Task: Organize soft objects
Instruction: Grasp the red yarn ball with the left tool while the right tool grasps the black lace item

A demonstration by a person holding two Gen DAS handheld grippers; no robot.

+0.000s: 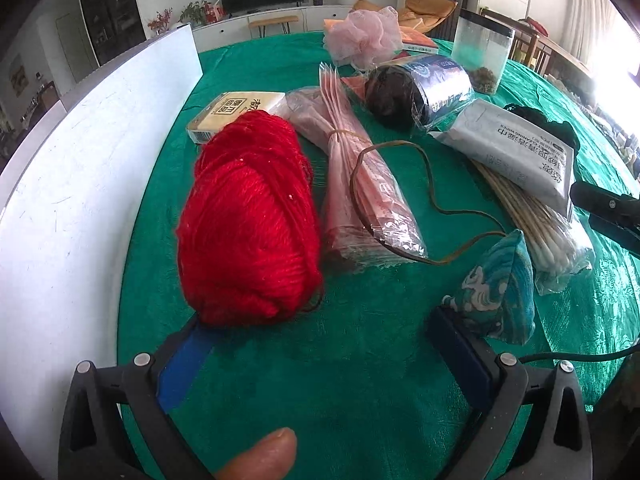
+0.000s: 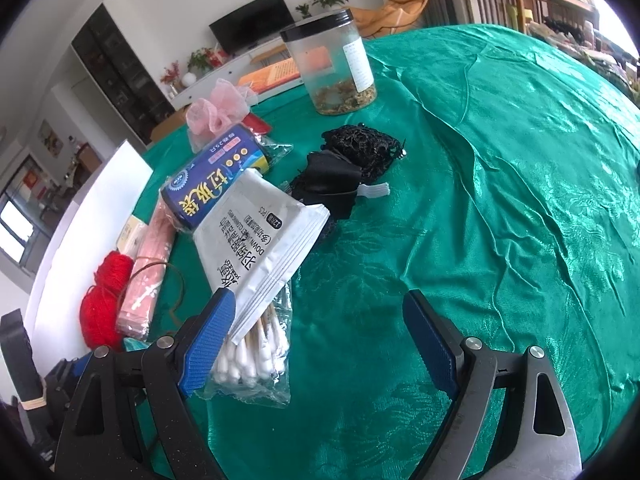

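Observation:
A red yarn ball (image 1: 250,220) lies on the green tablecloth (image 1: 352,380), just past the left finger of my open left gripper (image 1: 320,334). A teal patterned pouch (image 1: 500,288) on a brown cord rests against that gripper's right finger. Farther back sit a pink mesh puff (image 1: 366,36) and a black lace bundle (image 2: 360,152). My right gripper (image 2: 320,312) is open over bare cloth, its left finger beside a bag of cotton swabs (image 2: 256,348). The red yarn ball (image 2: 104,300) shows at the left of the right wrist view.
A white board (image 1: 76,184) stands along the left. Also on the table: a wipes packet (image 2: 260,240), a blue roll of bags (image 2: 216,184), pink packets (image 1: 360,176), a tissue pack (image 1: 236,112), a clear jar (image 2: 332,64). Wide bare cloth (image 2: 500,200) spreads right.

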